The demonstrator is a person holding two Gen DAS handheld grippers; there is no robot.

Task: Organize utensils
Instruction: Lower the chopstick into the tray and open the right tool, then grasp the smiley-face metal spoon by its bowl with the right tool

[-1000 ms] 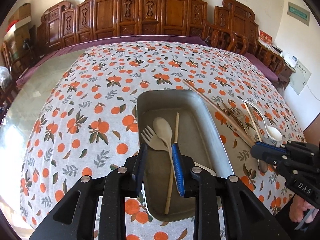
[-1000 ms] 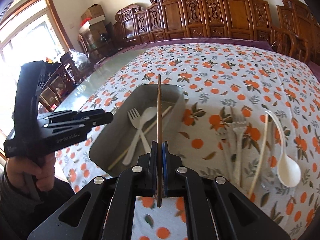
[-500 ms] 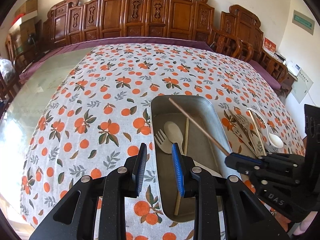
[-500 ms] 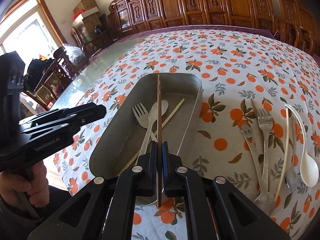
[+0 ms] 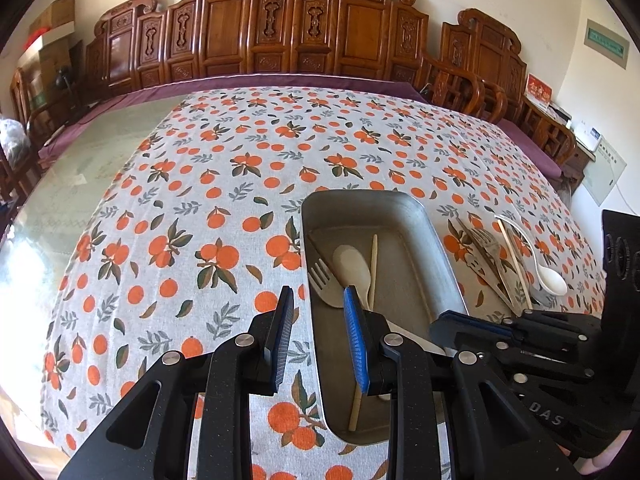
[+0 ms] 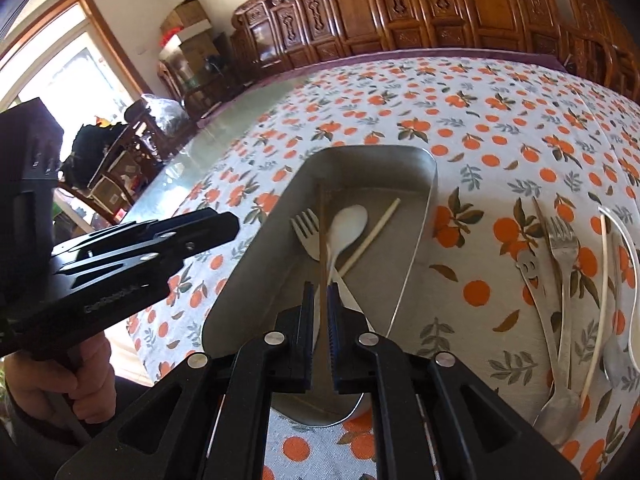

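A metal tray (image 6: 400, 184) on the orange-print cloth holds a pale fork (image 6: 306, 228), a white spoon (image 6: 348, 222) and a pale chopstick (image 6: 374, 232). A brown chopstick (image 6: 321, 240) lies along the tray floor, its near end between the pads of my right gripper (image 6: 319, 292). Those jaws are opening, and a thin gap shows on each side of the stick. My left gripper (image 5: 318, 300) hangs open over the tray's (image 5: 408, 264) left rim with nothing in it. In the left wrist view, the right gripper (image 5: 452, 320) sits at the tray's near right corner.
Right of the tray on the cloth lie metal forks (image 6: 562, 248), a smiley-handled utensil (image 6: 530, 272), another pale chopstick (image 6: 602, 280) and a white spoon (image 5: 554, 280). Carved wooden chairs line the table's far side. A person's hand (image 6: 60, 384) grips the left tool.
The right gripper came in over the tray and lowered the brown chopstick, which now rests on the tray floor. Its pads have parted slightly. The left gripper has kept its place.
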